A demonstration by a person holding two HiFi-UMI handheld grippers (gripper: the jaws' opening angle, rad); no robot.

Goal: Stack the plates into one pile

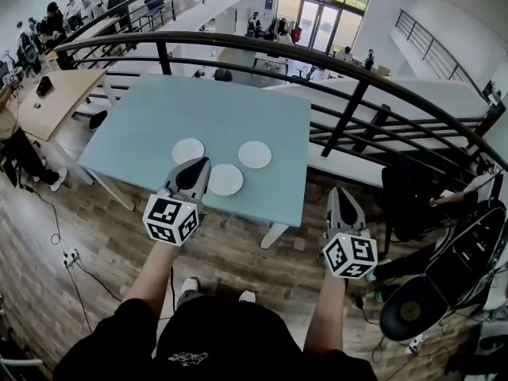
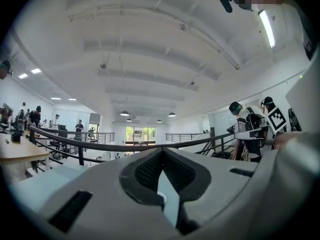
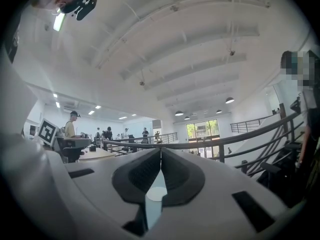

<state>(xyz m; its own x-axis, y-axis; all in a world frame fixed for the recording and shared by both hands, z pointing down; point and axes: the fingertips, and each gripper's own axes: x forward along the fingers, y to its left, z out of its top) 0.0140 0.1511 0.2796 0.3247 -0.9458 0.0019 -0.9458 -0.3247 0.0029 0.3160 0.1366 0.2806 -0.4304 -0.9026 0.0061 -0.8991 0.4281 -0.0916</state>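
Head view down; gripper views level, sharing railing (image 2: 100, 145).

Plates (image 1: 225, 179) look smooth, plain white and pretty matt; paper or plastic, can't tell. Table (image 1: 230, 105) top is smooth pale blue with a soft sheen. Floor (image 1: 71, 236) is wood planks, railing (image 1: 262, 44) dark metal. The left gripper (image 2: 161, 151) and right gripper (image 3: 160, 151) are smooth matt white plastic with dark ribbed pads (image 2: 145, 173).

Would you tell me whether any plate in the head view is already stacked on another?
No, the left plate, the right plate and the near plate each lie singly on the table.
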